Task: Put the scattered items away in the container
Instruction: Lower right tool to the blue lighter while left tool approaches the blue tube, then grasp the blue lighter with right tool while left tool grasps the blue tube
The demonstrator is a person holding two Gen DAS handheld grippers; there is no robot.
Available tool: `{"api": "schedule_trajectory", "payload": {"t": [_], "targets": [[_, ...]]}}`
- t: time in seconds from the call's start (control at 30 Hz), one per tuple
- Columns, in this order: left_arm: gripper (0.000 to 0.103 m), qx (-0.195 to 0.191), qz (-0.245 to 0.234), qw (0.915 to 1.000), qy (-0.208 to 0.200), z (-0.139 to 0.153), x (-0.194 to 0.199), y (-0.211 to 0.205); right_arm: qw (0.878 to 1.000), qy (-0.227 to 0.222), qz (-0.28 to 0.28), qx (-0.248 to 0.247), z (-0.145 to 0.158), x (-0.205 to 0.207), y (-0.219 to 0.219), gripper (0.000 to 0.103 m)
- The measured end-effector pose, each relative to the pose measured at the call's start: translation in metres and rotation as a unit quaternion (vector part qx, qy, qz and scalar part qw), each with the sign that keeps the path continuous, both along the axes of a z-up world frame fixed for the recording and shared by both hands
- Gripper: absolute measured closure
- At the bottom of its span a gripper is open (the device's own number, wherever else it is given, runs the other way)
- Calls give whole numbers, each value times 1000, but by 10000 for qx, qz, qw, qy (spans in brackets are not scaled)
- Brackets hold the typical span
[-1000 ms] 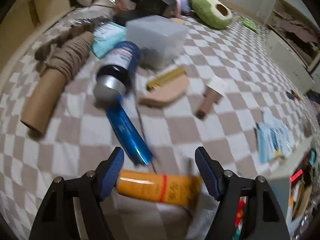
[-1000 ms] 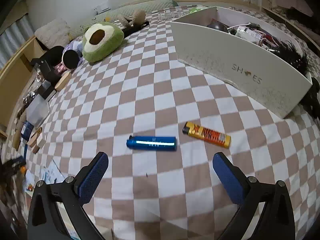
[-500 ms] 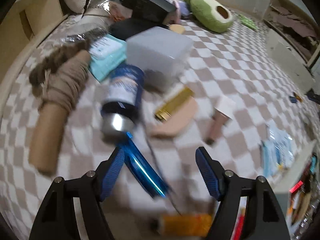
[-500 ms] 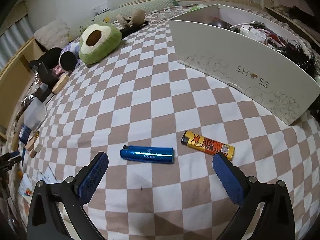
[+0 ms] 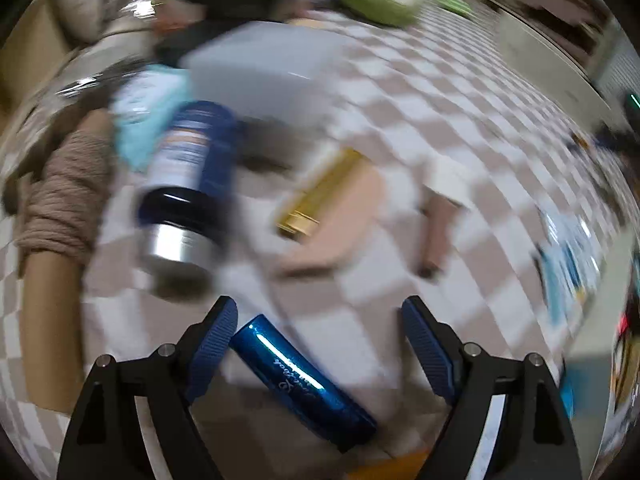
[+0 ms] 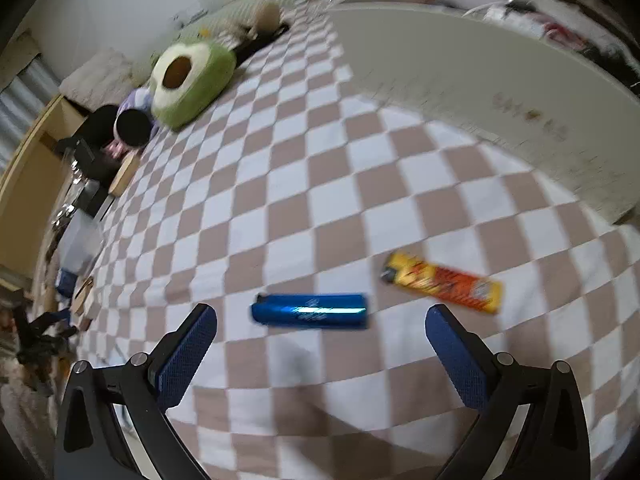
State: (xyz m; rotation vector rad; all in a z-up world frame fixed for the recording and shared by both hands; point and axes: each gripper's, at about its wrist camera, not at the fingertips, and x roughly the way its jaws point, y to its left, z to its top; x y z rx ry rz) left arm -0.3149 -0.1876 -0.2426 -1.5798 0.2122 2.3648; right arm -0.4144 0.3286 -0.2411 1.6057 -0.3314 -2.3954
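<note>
Two grippers had the shiny blue metallic lighter [image 5: 302,378] on the checkered bed: left gripper [image 5: 316,344] nearer, fingers opening around it, lying diagonally; right gripper [image 6: 320,344] fingers apart.

Both claws look alike. The left claw [image 5: 316,344] and right claw [image 6: 320,352] have black angular arms. Ribbed blue pads [image 6: 185,354] line the fingers, with silver screws behind them.

The bed's brown-and-white checked blanket [image 6: 304,168] carries a shiny metallic-blue lighter [image 6: 310,311] with pale script and a yellow-and-orange printed lighter [image 6: 442,282]. The cream box wall [image 6: 472,92] bears brownish lettering. An avocado-shaped plush [image 6: 190,80] is green, cream and brown. A can [image 5: 188,176] shows dark blue, white and silver beside a gold tube [image 5: 320,192].
</note>
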Motion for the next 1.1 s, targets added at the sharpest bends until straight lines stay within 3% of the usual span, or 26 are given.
{"api": "schedule_trajectory", "payload": {"t": [0.13, 0.43, 0.63, 0.8, 0.87, 1.1], "targets": [[19, -39, -332, 9994, -8, 0, 21, 11, 9992, -153, 159, 340, -7, -4, -22, 0], [18, 343, -226, 9992, 16, 10, 48, -2, 9944, -294, -121, 1005, -35, -19, -40, 0], [18, 270, -198, 9993, 137, 13, 51, -2, 9902, -244, -203, 1361, -40, -19, -46, 0], [18, 229, -342, 9991, 137, 13, 52, -6, 9901, -182, -20, 1395, -37, -14, -45, 11], [18, 105, -321, 9992, 220, 15, 52, -9, 9906, -191, 5, 1353, -36, -14, -41, 16], [16, -708, 289, 9962, 420, 3, 32, -14, 9908, -187, 51, 1341, -36, -10, -42, 16]]}}
